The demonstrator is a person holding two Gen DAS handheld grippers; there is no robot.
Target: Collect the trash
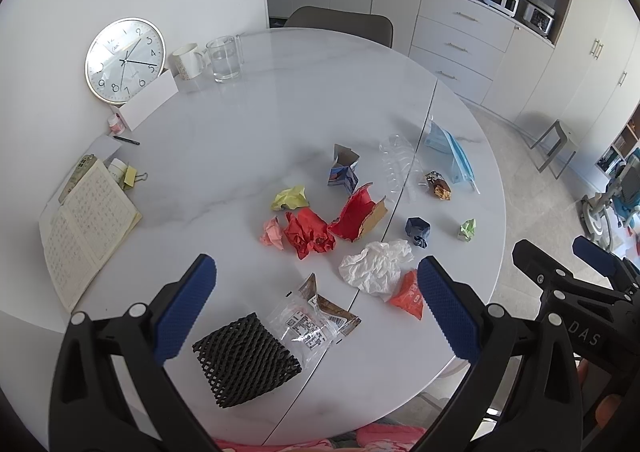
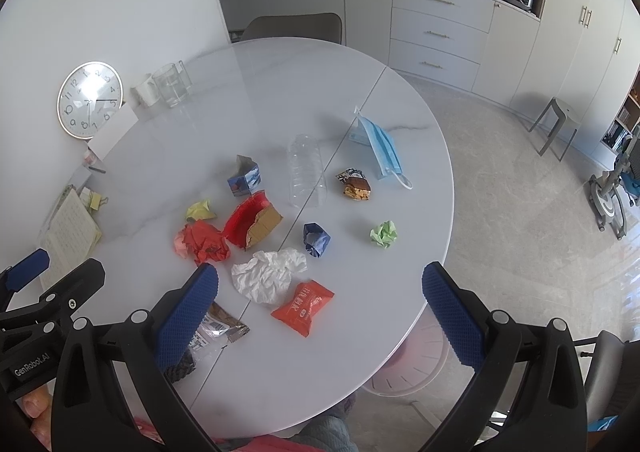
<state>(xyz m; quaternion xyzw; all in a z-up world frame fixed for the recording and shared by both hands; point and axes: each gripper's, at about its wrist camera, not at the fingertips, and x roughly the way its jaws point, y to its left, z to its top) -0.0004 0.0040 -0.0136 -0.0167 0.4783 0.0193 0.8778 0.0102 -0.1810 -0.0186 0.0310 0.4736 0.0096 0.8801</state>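
Right tool [image 2: 320,304] gapes wide above scattered trash [image 2: 264,276] on table [image 2: 280,92].

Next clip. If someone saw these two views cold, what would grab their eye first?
Probably the scatter of trash across the middle of the round white table: crumpled red paper, a torn red carton beside it, and white crumpled paper nearer the camera. Next, the wall clock leaning at the table's far left edge. Both grippers, left gripper and right gripper, hang open and empty above the near edge.
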